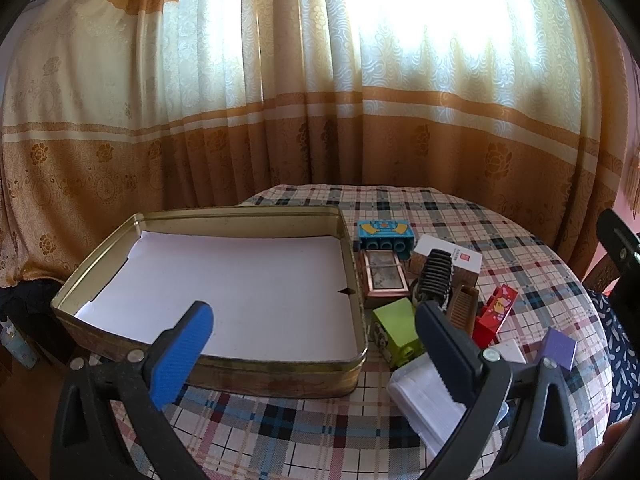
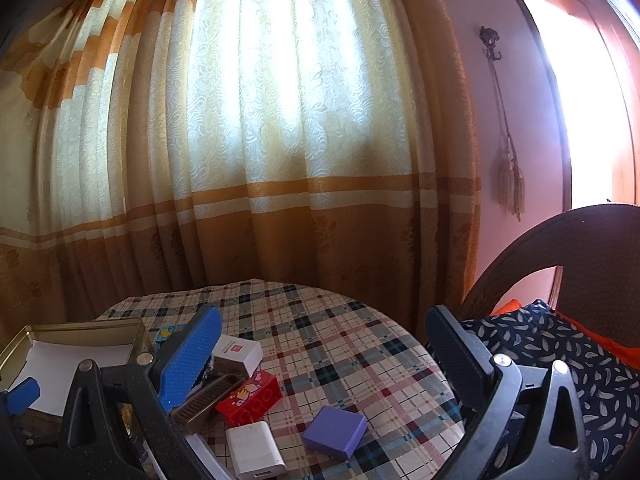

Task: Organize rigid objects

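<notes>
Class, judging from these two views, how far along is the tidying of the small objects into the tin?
Done: nothing; the gold rectangular metal tin holds only its white paper lining. In hand: nothing; the left tongs and right tongs are open and empty. Left: the red toy brick, purple square block, white charger and the rest.

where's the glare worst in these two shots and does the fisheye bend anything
Left wrist view: the curtain blows out white at top centre and right, while the tin and tablecloth stay readable; the tin's straight rim bows. Right wrist view: the bright opening at right is fully washed out, the curtain glows behind, the chair back is dark, and the curtain folds curve inward.
</notes>
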A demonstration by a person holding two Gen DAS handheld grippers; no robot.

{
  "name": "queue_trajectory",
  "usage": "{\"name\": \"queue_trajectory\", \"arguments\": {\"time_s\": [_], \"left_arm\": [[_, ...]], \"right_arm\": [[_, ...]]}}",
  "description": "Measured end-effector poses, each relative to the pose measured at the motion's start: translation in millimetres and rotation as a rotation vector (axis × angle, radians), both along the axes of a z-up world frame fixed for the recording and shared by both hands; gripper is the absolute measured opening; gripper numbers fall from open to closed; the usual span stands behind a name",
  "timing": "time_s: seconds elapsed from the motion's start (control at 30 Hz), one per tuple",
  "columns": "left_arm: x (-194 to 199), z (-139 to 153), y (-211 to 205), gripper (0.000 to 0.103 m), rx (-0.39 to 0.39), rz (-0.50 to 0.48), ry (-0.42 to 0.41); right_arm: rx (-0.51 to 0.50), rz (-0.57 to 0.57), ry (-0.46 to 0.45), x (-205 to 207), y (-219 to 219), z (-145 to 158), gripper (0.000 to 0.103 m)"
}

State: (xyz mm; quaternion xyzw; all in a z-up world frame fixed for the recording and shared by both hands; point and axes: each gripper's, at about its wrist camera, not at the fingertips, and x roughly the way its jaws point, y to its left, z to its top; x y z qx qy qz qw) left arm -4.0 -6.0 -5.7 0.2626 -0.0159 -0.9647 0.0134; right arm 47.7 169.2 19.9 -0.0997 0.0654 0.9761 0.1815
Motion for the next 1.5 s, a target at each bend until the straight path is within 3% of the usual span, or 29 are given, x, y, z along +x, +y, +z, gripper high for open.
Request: {"name": "queue_trajectory", "arguments": {"time_s": [0.4,0.87,1.17,1.23,1.3,1.5], "left_arm": [[2,2,4,0.102,-0.02,0.002,0.003],[6,3,7,0.102,-0.028,-0.006,-0.001],[17,-7,2,0.102,0.074,-0.089,-0.142],[19,-14,10,0.101,0.048,-0.116,-0.181],[19,-19,18,0.097,0.034,-0.141,-0.211],[11,-19,28,0.096,0.124,-0.171,-0.278]], "right_arm": [[-0.095,-0.002,0.039,11,17,1,0.103],[-0.103,0.016,-0.053,23,39,-3,0.102],[-0.042,0.094,-0.135,25,37,-11,0.102],[-0.034,0.118,-0.151,27,37,-14,0.096],[-0.044,0.138,-0.168,28,38,-17,0.078],[-0.077,0.118,-0.17,35,48,-22,0.076]]}}
